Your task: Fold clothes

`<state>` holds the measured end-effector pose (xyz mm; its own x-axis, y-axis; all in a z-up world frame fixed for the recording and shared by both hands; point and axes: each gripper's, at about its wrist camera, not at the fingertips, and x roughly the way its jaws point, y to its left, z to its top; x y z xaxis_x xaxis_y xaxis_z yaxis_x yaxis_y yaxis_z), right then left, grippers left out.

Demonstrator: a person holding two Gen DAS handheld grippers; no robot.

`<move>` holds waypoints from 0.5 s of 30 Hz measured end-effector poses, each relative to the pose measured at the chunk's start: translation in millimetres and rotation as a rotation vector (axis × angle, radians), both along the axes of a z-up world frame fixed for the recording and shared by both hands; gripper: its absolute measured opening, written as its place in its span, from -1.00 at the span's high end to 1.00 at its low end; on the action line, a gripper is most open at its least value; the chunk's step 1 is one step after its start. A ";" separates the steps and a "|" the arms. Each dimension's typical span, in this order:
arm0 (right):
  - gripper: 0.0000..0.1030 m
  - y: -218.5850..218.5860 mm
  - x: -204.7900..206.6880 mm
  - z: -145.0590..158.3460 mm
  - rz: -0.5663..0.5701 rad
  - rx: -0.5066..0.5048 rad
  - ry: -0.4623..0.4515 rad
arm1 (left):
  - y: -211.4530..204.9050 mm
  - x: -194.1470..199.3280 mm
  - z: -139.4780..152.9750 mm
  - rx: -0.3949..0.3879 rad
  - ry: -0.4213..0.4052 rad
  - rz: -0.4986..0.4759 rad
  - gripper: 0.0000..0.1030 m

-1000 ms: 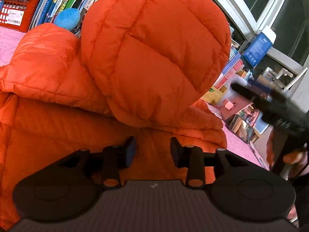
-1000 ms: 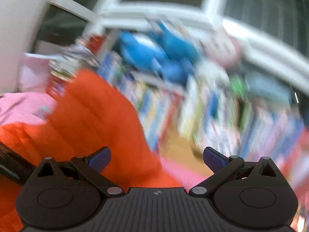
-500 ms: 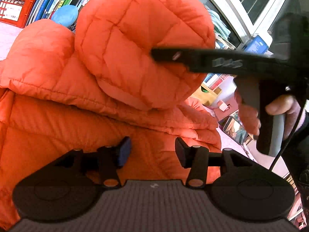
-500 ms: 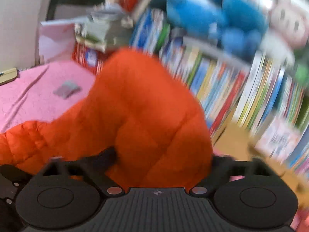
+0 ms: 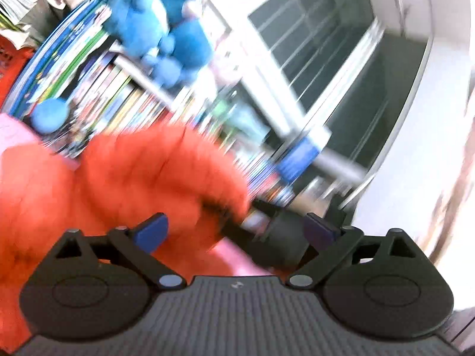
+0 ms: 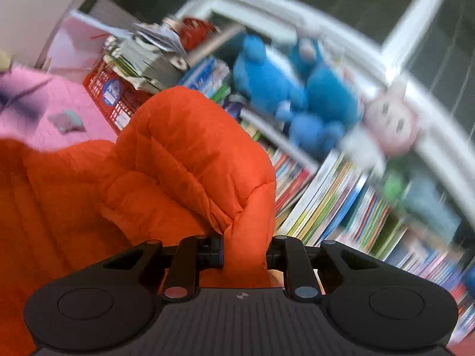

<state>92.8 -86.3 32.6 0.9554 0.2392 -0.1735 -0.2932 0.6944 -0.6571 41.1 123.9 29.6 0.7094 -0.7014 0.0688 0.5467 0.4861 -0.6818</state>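
Orange puffer jacket (image 6: 184,160) — lies bunched on a pink bedcover (image 6: 62,101), its quilted hood standing up in front of a row of books (image 6: 332,195).

Right gripper (image 6: 245,252) — fingers have just been closing and are clamped on a fold of the jacket at the hood's edge.

Left gripper (image 5: 236,231) — fingers have just been opening and stand wide apart, nothing between the pads; the jacket is beyond them, blurred.

Background — blue plush toys (image 6: 297,95), a pink plush toy (image 6: 389,124), a red crate (image 6: 118,101) stacked with papers, a white window frame (image 5: 267,68).
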 end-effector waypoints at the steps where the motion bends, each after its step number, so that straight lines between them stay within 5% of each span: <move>1: 0.60 0.1 -4.1 -6.0 0.010 -0.031 -0.043 | 5.4 10.1 4.8 -0.048 0.025 -0.016 -0.92; 6: 0.60 1.8 -24.6 -41.1 0.064 -0.178 -0.177 | 0.9 72.6 -8.1 -0.221 0.236 -0.114 -1.00; 12: 0.57 -5.0 -37.6 -59.1 0.094 -0.223 -0.207 | -29.3 121.8 -48.7 -0.305 0.477 -0.141 -0.91; 13: 0.57 -5.8 -38.8 -60.0 0.095 -0.216 -0.206 | -34.1 127.6 -53.3 -0.314 0.501 -0.137 -0.72; 14: 0.56 -6.5 -40.5 -61.0 0.097 -0.210 -0.203 | -38.8 132.2 -55.9 -0.314 0.517 -0.130 0.14; 15: 0.50 -7.3 -42.3 -60.5 0.100 -0.197 -0.195 | -43.2 135.8 -55.7 -0.298 0.529 -0.115 0.64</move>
